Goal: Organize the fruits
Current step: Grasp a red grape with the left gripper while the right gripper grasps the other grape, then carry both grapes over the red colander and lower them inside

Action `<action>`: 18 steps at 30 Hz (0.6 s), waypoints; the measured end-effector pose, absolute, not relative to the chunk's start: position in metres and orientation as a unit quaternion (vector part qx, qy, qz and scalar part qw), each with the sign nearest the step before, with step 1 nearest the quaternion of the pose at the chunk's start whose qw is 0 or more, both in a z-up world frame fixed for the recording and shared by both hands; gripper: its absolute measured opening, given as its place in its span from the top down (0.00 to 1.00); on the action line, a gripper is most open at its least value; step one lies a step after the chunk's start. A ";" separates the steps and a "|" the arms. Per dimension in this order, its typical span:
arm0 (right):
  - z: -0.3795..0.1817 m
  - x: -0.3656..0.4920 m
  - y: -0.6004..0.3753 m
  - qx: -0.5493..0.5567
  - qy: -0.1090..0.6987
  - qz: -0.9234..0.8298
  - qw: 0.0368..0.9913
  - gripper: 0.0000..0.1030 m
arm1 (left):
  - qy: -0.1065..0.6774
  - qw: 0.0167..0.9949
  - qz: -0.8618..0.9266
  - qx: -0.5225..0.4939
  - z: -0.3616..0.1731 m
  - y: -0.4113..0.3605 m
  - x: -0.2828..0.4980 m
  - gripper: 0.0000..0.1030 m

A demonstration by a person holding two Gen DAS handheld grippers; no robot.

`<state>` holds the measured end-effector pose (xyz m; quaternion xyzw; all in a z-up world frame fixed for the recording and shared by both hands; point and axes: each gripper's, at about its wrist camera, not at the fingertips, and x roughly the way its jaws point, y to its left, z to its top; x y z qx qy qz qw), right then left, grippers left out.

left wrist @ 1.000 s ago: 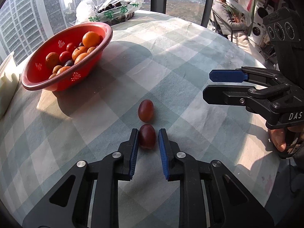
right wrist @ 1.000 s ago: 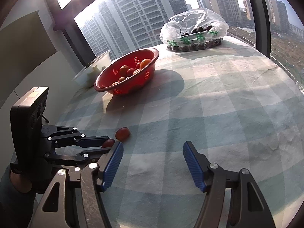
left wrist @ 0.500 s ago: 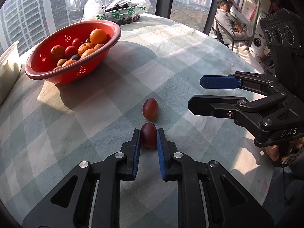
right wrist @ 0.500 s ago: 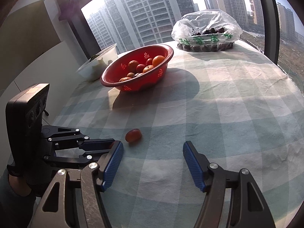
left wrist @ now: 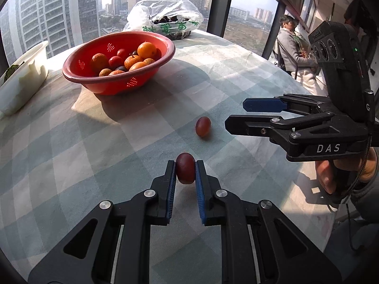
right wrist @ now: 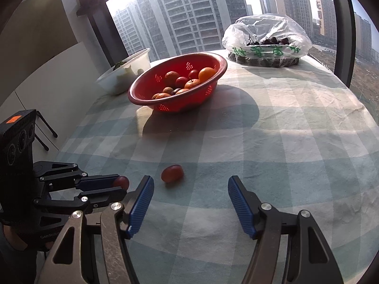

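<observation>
Fruit on checked tablecloth [left wrist: 71, 142], two pieces loose. Left tongs [left wrist: 185, 169] closed on a dark red grape tomato [left wrist: 185, 168], pads pressing both flanks; its long axis runs along the fingers, toward 12 o'clock in the left wrist view. In the right wrist view the same fruit shows only as a red end poking past the blue pads at 9 o'clock.

Second grape tomato [right wrist: 172, 173] lies bare on the cloth, just ahead of the right tongs [right wrist: 189, 203] at about 11 o'clock, nearer the left fingertip than the right. Its long axis lies roughly 2-to-8, crosswise to the fingers. Right tongs are about half open and closing slightly, nothing between the pads yet.

Red basket [left wrist: 118, 71] sits well apart at 11 o'clock from the left tongs, already holding oranges and small red fruit. Plastic bag [left wrist: 165, 11] of dark fruit beyond it; white tub [left wrist: 23, 78] at 9 o'clock.

Judgement: the right hand is the nearer to the loose tomato and must shift slightly toward 11 to centre it; the left needs a lift and carry to the basket.
</observation>
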<state>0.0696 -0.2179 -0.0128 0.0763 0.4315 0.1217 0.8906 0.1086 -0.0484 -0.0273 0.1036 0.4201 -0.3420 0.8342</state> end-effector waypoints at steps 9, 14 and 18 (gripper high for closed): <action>-0.026 0.092 -0.185 0.014 0.453 0.135 0.881 0.46 | 0.411 0.854 -0.311 0.067 -0.020 -0.002 0.092 0.86; -0.028 0.097 -0.172 -0.047 0.451 0.149 0.879 0.54 | 0.411 0.854 -0.314 0.059 -0.021 0.004 0.087 0.86; -0.029 0.095 -0.171 -0.081 0.447 0.158 0.877 0.60 | 0.410 0.853 -0.318 0.052 -0.022 0.006 0.085 0.86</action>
